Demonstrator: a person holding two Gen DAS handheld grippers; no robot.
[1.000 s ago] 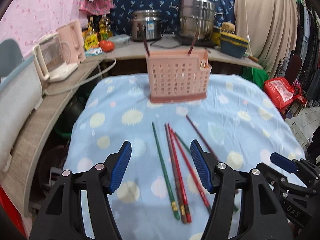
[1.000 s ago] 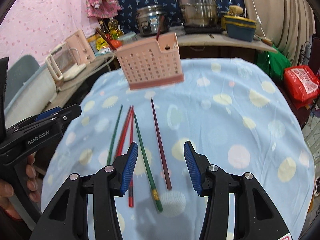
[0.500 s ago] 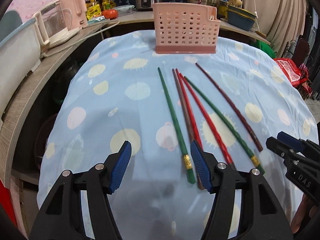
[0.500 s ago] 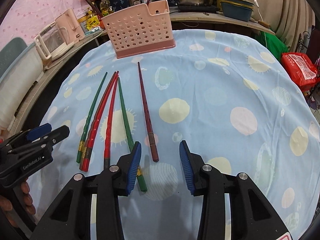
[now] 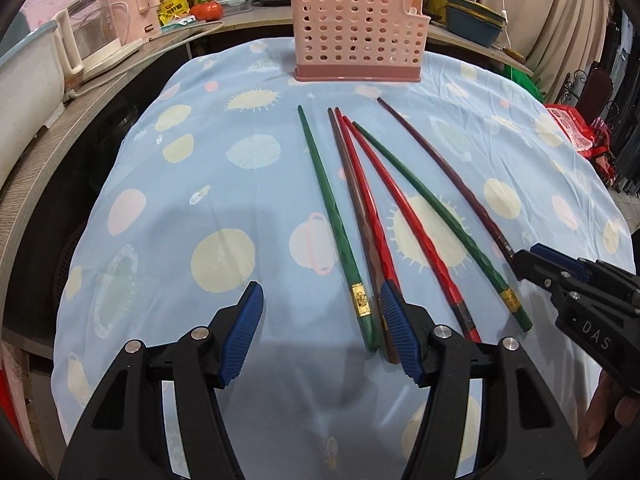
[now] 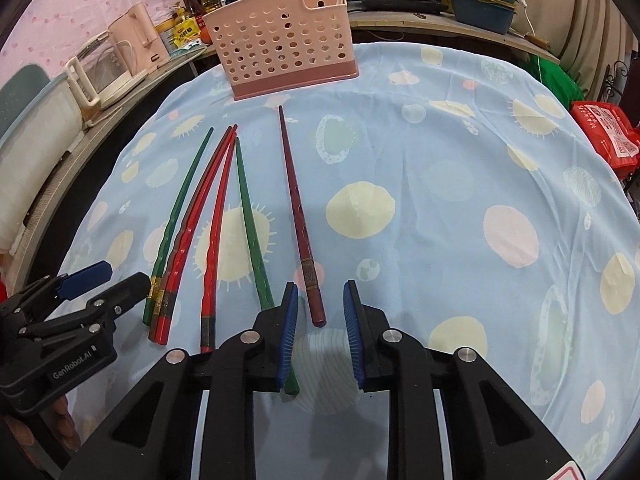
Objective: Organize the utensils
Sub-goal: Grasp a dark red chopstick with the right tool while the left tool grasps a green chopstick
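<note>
A: Since the earlier frames both grippers have descended toward the desk, and the pink utensil basket now sits near the top of each view. The right gripper has narrowed; its fingers are closing, with the thick end of the dark maroon chopstick between them but not yet pressed.

B: State of the left gripper?

A: Released, fingers spread wide and grasping nothing. The left green chopstick ends between them; the brown chopstick and the two red chopsticks end at its right finger.

B: Location of the work items?

A: All six chopsticks, including the right green chopstick, lie fanned on the cloth in front of the basket, tips toward it. None is inside yet; judged, the sorting has barely begun.

B: Clearance?

A: The cloth between tips and basket is unobstructed. The desk edge drops away left of the basket, with a kettle on the counter beyond.
</note>
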